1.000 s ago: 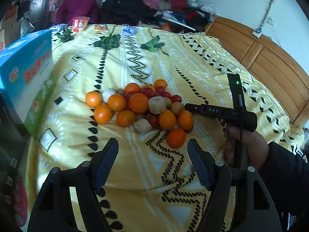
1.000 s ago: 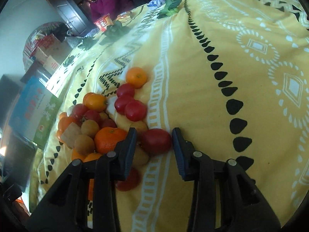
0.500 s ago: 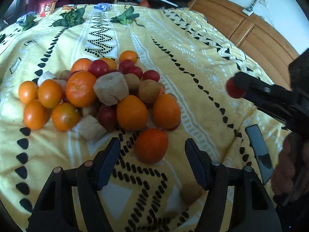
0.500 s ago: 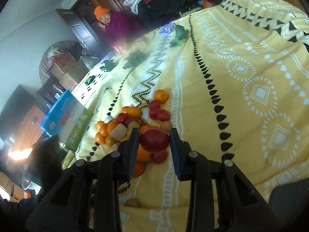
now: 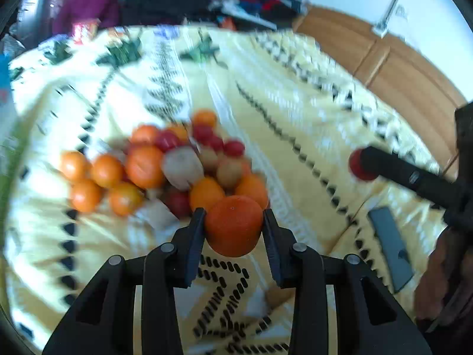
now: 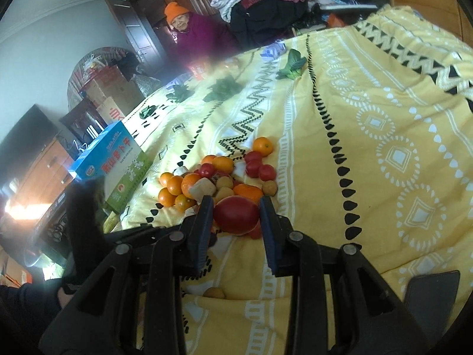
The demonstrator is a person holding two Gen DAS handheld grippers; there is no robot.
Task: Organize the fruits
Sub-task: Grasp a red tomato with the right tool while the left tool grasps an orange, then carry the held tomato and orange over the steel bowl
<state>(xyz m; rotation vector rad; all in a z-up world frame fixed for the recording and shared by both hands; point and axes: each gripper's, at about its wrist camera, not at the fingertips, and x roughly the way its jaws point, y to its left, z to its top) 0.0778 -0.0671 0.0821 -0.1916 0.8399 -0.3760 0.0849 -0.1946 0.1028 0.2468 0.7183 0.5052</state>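
A pile of fruit lies on a yellow patterned bedspread: several oranges, red fruits and brown ones. My left gripper is shut on an orange and holds it above the near edge of the pile. My right gripper is shut on a red fruit and holds it raised above the bedspread, in front of the pile. In the left wrist view the right gripper shows at the right with the red fruit at its tip.
A blue and green box stands left of the pile. Leafy greens lie at the far end of the bed. A dark phone lies near the right. A person in an orange hat sits beyond the bed. A wooden headboard runs along the right.
My left gripper has shut on the orange that lay between its open fingers and lifted it. My right gripper has risen a little more with the red fruit.
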